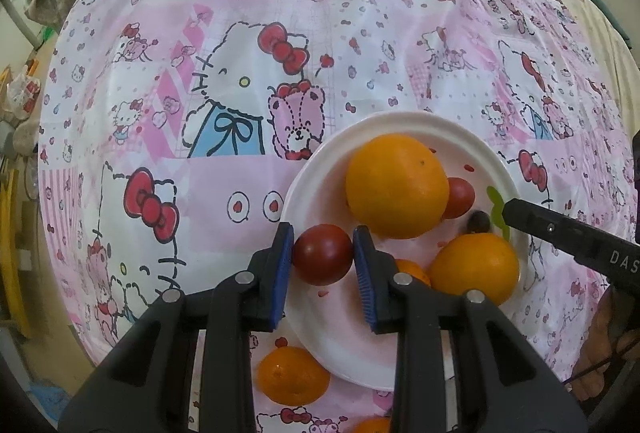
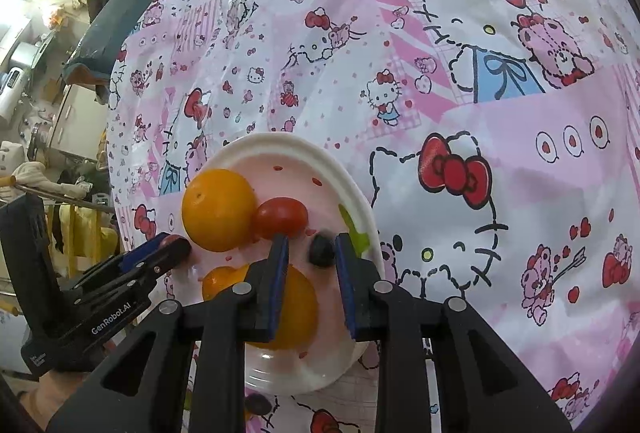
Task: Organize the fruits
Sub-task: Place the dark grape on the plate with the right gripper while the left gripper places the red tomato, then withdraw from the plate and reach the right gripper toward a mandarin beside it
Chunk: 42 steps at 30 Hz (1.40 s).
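Left wrist view: the left tongs are clamped on a dark red cherry tomato, both blue pads touching its sides, held at the near-left rim of a white plate. The plate sits on a surface covered by a pink cartoon-cat cloth. On the plate: a large orange, a second red tomato tucked behind it, a smaller orange, a sliver of another orange fruit behind the right finger, and a small dark berry. One orange lies off the plate on the cloth, just beside its near rim; another orange edge shows at the bottom of the frame.

Right wrist view: the right tongs stand low over the same plate, narrowly parted around the dark berry. The right pad touches it; a thin gap shows on the left, so the grip looks loose or just let go. The left tongs enter from the left with a bit of red between the pads. A dark fruit lies on the cloth below the plate.

Progress, as a judgement: most fruit is gathered on the plate; the held tomato is being set down, and at least the loose orange and dark fruit remain outside.
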{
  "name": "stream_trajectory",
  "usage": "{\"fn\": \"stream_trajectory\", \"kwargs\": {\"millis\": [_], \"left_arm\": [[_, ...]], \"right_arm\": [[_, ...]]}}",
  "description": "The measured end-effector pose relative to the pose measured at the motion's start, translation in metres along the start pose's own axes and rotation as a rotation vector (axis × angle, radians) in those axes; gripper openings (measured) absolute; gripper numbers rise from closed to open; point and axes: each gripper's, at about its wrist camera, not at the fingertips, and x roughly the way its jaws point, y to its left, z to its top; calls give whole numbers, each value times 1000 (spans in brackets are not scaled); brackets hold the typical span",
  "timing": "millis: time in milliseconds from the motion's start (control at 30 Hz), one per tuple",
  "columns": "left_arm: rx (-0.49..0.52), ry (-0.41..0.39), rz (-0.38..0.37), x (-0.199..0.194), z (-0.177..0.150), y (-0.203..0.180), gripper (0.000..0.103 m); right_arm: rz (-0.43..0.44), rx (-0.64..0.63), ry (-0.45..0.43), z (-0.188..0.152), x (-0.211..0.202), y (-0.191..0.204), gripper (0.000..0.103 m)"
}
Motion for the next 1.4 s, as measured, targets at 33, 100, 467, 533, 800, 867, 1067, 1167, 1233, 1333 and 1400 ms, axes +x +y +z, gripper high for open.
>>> {"fn": "stream_trajectory", "kwargs": {"millis": [33, 100, 467, 533, 800, 867, 1067, 1167, 1233, 1333, 1400], "left_arm": [[0, -1, -2, -1, 0, 0, 27], [0, 2, -8, -1, 0, 0, 27], [-16, 17, -38, -4, -2, 2, 50], [-21, -9, -31, -10, -3, 3, 72], [-18, -36, -38, -19, -2, 3, 75], [-16, -40, -40, -21, -3, 3, 75], [-18, -59, -45, -30, -8, 4, 75], [-23, -67, -48, -35, -12, 7, 75], [-29, -72, -49, -38, -15, 9, 75], [-40, -80, -57, -44, -21, 13, 75], [-42, -88, -54, -49, -24, 17, 75]], "right_arm": [[-4, -3, -3, 0, -1, 1, 27], [1, -3, -9, 1, -2, 1, 27], [10, 8, -33, 2, -13, 3, 61], [9, 10, -35, 2, -15, 3, 64], [9, -2, -42, -1, -24, 12, 66], [11, -1, -46, -2, -27, 14, 67], [24, -14, -55, -8, -37, 24, 67], [28, -21, -57, -12, -41, 30, 67], [31, -25, -60, -15, -44, 33, 67], [32, -29, -65, -22, -48, 36, 67], [40, -25, -63, -27, -50, 38, 67]]}}
